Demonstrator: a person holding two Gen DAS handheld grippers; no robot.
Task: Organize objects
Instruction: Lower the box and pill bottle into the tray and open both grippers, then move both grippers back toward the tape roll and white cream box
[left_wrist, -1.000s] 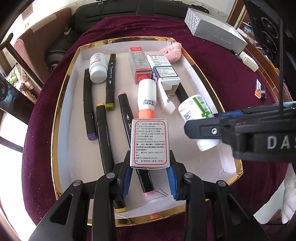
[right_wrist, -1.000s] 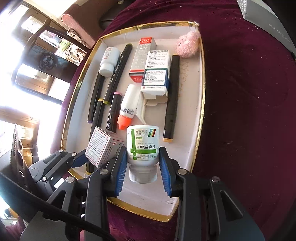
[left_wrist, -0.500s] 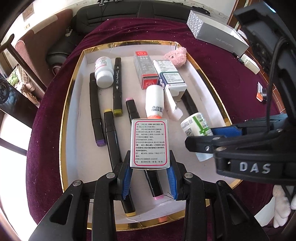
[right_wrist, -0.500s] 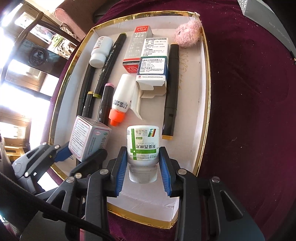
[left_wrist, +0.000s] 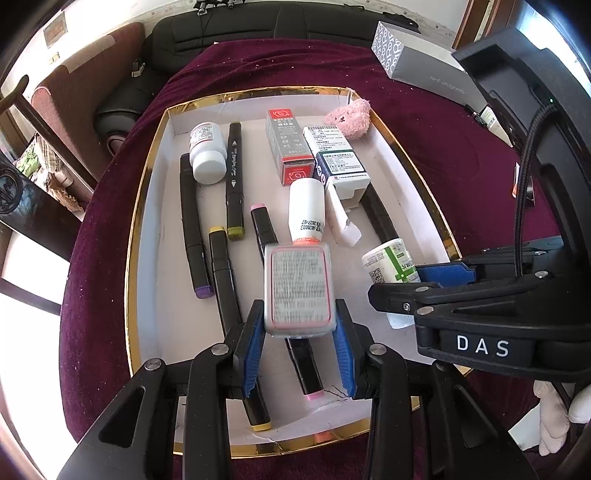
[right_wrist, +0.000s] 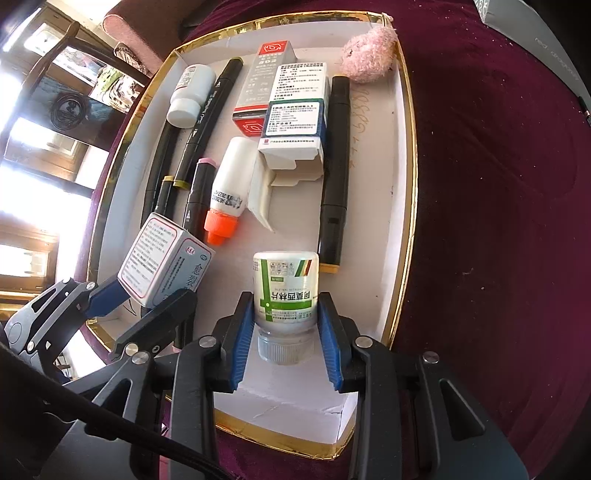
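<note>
— What does each hand-held gripper have?

— My left hand-held gripper (left_wrist: 299, 354) clamps a red-bordered medicine box (left_wrist: 298, 293) above the near edge of the gold-rimmed tray (left_wrist: 137, 236). My right hand-held gripper (right_wrist: 286, 350) clamps a green-labelled pill bottle (right_wrist: 285, 291), cap toward me, near the tray's near right corner.

— And the tray?

— Black markers (left_wrist: 192, 225) along the left edge, an orange-capped bottle (right_wrist: 227, 199) mid-tray, a pink plush toy (right_wrist: 369, 55) in the far right corner.

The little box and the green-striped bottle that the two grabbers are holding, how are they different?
The little box is square-cornered with a red-framed label; the green-striped bottle is round with a green and white label. The box sits in the left gripper; the bottle sits in the right gripper, cap toward the camera. Both are held over the gold-rimmed tray.
</note>
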